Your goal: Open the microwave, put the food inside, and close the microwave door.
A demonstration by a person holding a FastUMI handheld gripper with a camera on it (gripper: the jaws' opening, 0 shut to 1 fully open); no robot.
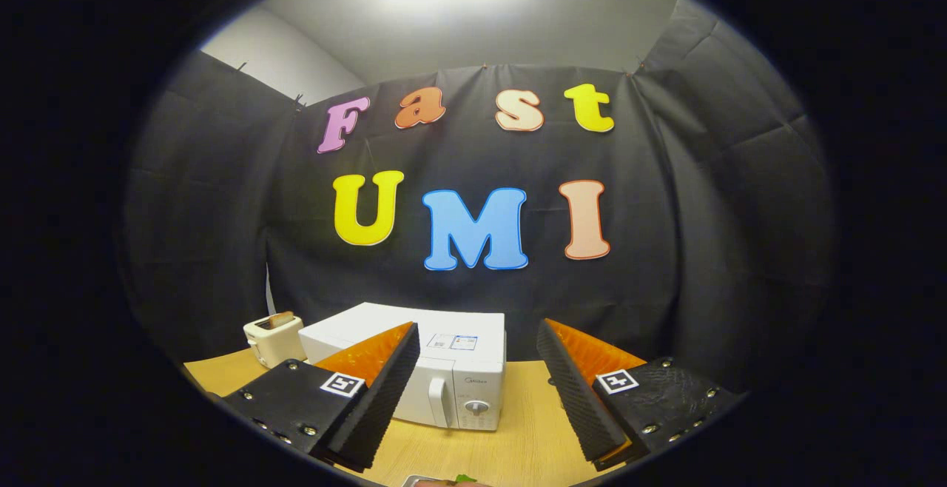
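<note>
Two ridged fingers of the handheld gripper (477, 391) spread wide apart, released, grasping nothing, raised above the pale wooden tabletop (518, 450).

Straight ahead, framed in the gap between the fingers and beyond their tips: boxy white microwave oven (422, 368), door shut. Front face turned toward the gripper and angled slightly, its left part hidden behind the left finger. Upright white door handle (438, 401) standing just left of the control panel with its round knob (479, 406); long axis of the handle vertical. Hinge side probably on the far left of the door, hidden, so a pull on the handle likely swings the door out toward the left finger.

Directly below the gripper, nearer than the fingertips: rim of a pale dish with a green scrap of food (451, 480), barely in sight, too little visible to say more. Food thus behind the line of approach, microwave in front.

Further out, left of the microwave and close beside it: small cream toaster (272, 339) with a slice of bread sticking up.

First step judged not yet begun: forward reach to the handle.
</note>
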